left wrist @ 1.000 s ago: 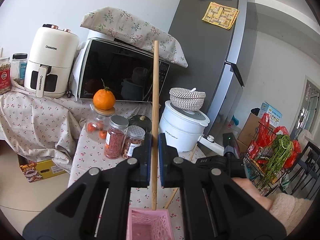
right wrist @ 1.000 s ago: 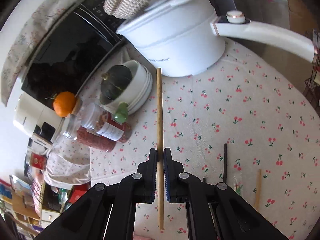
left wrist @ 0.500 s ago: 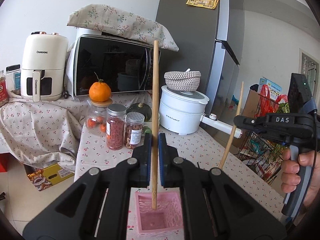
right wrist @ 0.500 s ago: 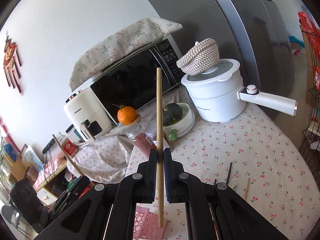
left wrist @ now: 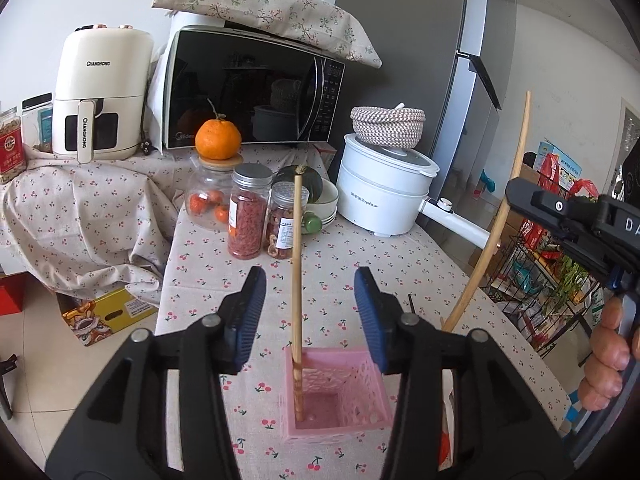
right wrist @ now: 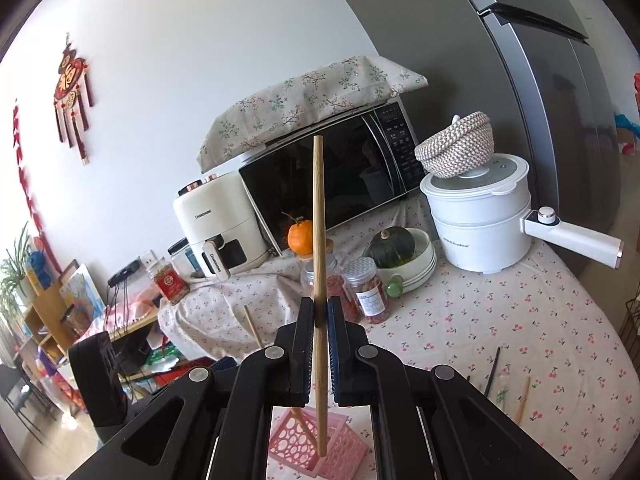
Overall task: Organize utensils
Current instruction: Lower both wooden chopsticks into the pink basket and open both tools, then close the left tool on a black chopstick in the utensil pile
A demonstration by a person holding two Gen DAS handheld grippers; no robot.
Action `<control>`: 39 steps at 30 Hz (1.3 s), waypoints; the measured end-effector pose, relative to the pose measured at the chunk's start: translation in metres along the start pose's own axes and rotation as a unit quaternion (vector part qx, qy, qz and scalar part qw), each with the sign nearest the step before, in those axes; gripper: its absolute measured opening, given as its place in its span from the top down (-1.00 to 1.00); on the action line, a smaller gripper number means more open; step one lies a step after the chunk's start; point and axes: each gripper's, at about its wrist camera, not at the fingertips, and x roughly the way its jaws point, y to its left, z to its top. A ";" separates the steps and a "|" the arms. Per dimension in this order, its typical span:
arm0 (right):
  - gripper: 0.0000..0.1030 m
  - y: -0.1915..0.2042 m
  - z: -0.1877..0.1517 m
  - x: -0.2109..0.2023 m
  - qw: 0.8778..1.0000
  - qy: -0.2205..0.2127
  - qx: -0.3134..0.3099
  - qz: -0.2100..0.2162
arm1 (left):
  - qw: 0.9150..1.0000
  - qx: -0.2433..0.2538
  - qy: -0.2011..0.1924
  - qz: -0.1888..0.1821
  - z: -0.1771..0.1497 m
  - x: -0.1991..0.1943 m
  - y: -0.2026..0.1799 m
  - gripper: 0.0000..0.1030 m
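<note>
A pink lattice basket (left wrist: 372, 424) stands on the cherry-print tablecloth; it also shows in the right wrist view (right wrist: 348, 454). My left gripper (left wrist: 310, 316) is open above it. A wooden chopstick (left wrist: 297, 272) stands free in the basket, leaning on its left wall, between my spread fingers and touching neither. My right gripper (right wrist: 319, 320) is shut on a second wooden chopstick (right wrist: 319, 220), held upright with its lower tip above the basket. That held chopstick (left wrist: 500, 232) shows at the right in the left wrist view.
Jars (left wrist: 246, 216), a glass jar topped by an orange (left wrist: 218, 140), a bowl with a squash (right wrist: 390, 242), a white electric pot (left wrist: 384, 192), a microwave (left wrist: 256, 92) and an air fryer (left wrist: 100, 92) stand behind. Loose chopsticks (right wrist: 522, 400) lie on the cloth at right.
My left gripper has opened and let go of its chopstick, which dropped into the pink basket. My right gripper has carried its chopstick over toward the basket.
</note>
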 end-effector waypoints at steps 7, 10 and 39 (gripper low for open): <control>0.87 0.016 -0.014 0.024 0.999 0.010 -0.031 -0.005 | 0.999 -0.014 0.018 0.049 0.003 -0.024 0.002 -0.51; 0.87 0.015 -0.021 0.035 0.999 0.025 -0.032 -0.008 | 0.998 -0.023 0.023 0.057 -0.001 -0.031 0.003 -0.60; -0.95 -0.102 -0.003 -0.065 0.982 0.101 0.084 -0.137 | 0.991 0.031 0.129 -0.024 -0.027 -0.027 -0.083 -0.88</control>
